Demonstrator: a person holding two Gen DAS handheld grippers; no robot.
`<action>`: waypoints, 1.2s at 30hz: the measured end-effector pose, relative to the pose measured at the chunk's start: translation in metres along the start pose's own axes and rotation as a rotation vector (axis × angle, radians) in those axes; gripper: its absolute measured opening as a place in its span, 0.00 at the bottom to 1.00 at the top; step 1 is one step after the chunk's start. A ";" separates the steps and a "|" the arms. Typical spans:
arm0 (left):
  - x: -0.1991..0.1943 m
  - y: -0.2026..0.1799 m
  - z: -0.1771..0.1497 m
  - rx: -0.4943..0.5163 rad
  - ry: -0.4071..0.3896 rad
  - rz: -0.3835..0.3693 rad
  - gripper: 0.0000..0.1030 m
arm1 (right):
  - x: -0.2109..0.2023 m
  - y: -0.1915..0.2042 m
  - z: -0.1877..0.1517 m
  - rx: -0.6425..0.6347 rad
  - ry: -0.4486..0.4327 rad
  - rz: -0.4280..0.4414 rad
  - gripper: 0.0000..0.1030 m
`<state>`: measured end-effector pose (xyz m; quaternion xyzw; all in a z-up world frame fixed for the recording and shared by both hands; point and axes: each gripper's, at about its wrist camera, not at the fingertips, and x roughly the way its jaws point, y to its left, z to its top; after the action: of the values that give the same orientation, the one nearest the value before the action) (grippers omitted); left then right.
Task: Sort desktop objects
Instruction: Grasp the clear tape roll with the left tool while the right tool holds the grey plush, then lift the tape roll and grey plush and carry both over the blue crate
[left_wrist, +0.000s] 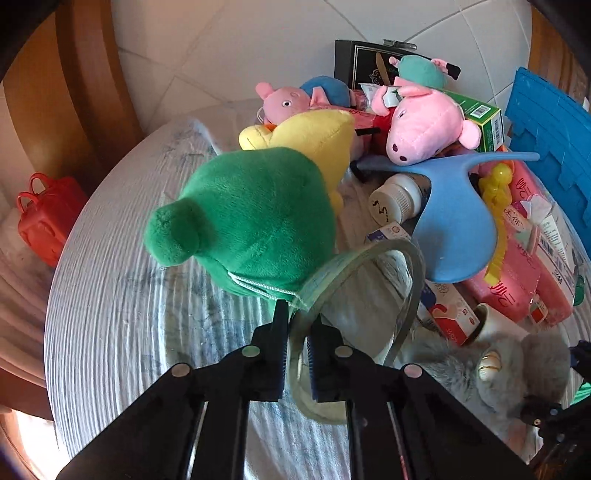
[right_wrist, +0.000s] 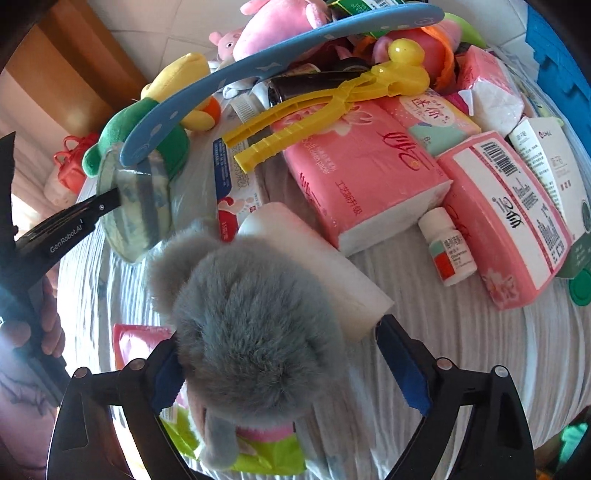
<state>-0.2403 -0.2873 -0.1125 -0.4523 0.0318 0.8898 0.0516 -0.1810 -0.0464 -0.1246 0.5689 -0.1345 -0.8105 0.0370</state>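
Right now my left gripper (left_wrist: 297, 343) pinches shut on the glass bowl's (left_wrist: 369, 295) thin rim, low centre: slippery, breakable. Lower centre, my right gripper (right_wrist: 280, 369) gapes around the grey plush toy (right_wrist: 251, 325): soft, light, squeezable.

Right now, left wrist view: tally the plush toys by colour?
Green plush: 1
Yellow plush: 1
Pink pig plush: 3
Grey plush: 1
Total: 6
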 end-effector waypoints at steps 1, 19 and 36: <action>-0.008 0.000 0.000 -0.003 -0.015 0.001 0.08 | -0.001 0.001 -0.001 0.010 -0.002 0.038 0.50; -0.136 -0.049 0.026 0.046 -0.265 -0.032 0.08 | -0.178 0.005 0.044 -0.097 -0.458 -0.058 0.38; -0.184 -0.286 0.138 0.157 -0.492 -0.161 0.08 | -0.382 -0.193 0.092 -0.074 -0.793 -0.222 0.38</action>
<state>-0.2082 -0.0006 0.1148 -0.2179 0.0512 0.9608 0.1636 -0.1156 0.2364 0.2025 0.2220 -0.0470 -0.9702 -0.0851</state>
